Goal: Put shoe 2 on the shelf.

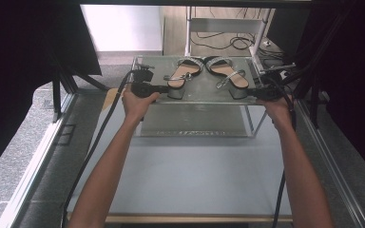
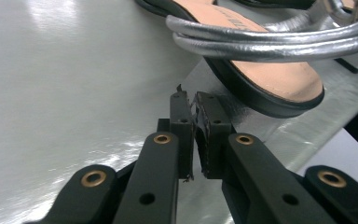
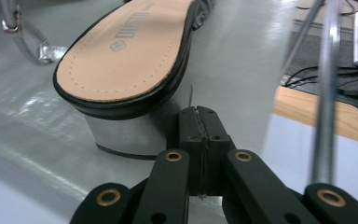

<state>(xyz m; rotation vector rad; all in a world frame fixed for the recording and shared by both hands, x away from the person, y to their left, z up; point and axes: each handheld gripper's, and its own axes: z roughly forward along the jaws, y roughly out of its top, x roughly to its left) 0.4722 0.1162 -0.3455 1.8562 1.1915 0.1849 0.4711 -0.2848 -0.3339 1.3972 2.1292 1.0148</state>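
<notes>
sandals: pair of block-heel sandals (image 1: 206,73), tan insoles, black edging, silver straps and heels; side by side on the shelf, 12 o'clock end of table
shelf: grey sheet (image 1: 204,95) on a metal rack
left gripper (image 2: 195,122): jaws together, pinching the sheet's edge by the left sandal (image 2: 261,70)
right gripper (image 3: 199,135): jaws together on the sheet's edge, beside the right sandal's heel (image 3: 130,133)
</notes>
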